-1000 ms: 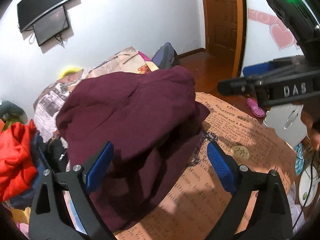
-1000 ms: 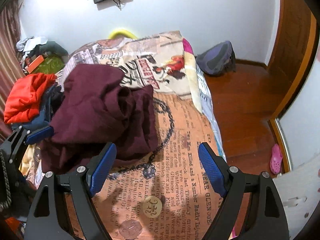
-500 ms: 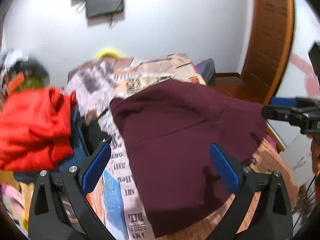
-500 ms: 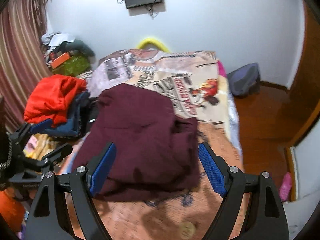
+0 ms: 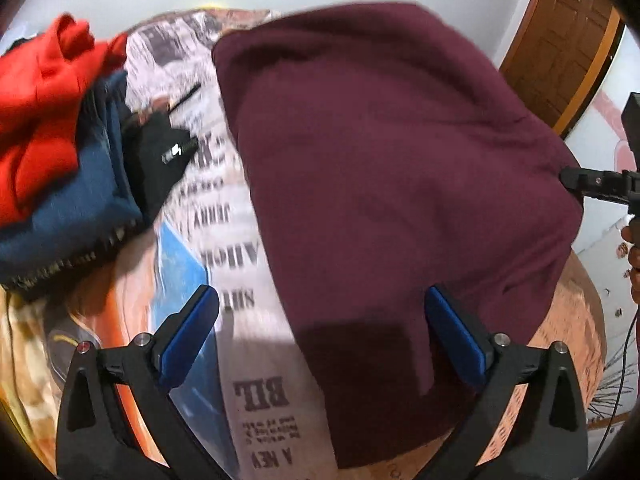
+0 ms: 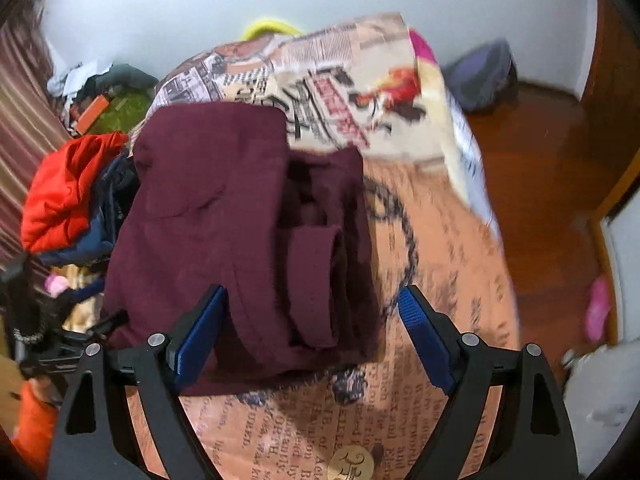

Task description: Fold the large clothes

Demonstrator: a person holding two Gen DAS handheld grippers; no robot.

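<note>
Prob. home bedroom: bed [image 6: 440,240], clothes pile [image 5: 48,120], wood door [image 5: 568,32].

Left hand-held gripper [image 5: 320,336]: two matte black arms, triangular cut-outs near the base, blue pads lining the inner faces of its fingers [image 5: 188,336]. Silver screws at the arm joints, plus one red-centred screw outboard of the left pad. Right hand-held gripper [image 6: 312,332]: same black frame, blue ribbed pads, silver screws in pairs beside each pad.

Matt maroon cloth garment [image 5: 384,168]
</note>
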